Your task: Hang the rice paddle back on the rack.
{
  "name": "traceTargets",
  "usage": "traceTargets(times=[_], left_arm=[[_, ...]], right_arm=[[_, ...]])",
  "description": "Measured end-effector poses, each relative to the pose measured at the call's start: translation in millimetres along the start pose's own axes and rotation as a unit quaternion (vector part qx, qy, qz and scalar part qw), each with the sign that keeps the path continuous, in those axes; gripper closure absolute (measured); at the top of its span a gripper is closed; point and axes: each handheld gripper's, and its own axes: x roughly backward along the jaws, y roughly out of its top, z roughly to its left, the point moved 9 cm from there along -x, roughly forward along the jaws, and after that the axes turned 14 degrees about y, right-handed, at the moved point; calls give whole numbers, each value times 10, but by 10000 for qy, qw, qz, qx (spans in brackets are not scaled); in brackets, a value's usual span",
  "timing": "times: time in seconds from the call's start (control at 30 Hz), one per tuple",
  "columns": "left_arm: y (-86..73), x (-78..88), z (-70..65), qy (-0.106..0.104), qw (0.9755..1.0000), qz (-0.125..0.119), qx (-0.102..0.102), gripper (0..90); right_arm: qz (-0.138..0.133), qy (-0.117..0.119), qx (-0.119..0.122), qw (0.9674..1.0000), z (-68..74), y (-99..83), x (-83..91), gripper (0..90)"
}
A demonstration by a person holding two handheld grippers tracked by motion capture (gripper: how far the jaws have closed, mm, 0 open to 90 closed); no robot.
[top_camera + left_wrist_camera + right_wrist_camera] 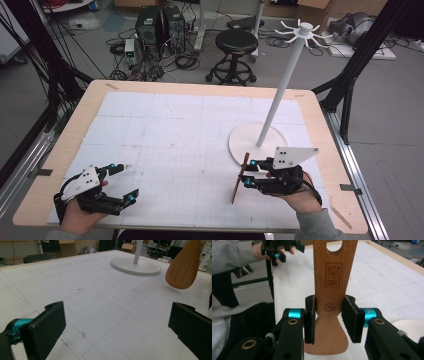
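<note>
Gripping a wooden spatula [331, 302] by its neck, the right gripper [248, 173] steadies it for hanging on the stand [280, 95]; the left gripper [122, 182] waits, jaws open.

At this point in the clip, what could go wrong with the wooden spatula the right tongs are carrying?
1. The right tongs pinch the flat wooden spatula by its narrow edges; it could pivot or slip out.
2. The spatula's handle hole must probably meet a thin prong of the tall white hook stand; a miss could nudge the slim pole.
3. The left tongs rest open, far off, unable to steady anything.
</note>
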Motion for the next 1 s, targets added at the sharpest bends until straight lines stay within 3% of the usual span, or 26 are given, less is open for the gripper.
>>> traceTargets(times=[0.67, 1.0], left_arm=[[0, 6, 4, 16, 10000, -3, 29, 17], [-3, 9, 5, 24, 10000, 1, 16, 17]], right_arm=[[-402, 99, 20, 9991, -27, 94, 339, 645], [-552, -110, -32, 9984, -117, 163, 651, 644]])
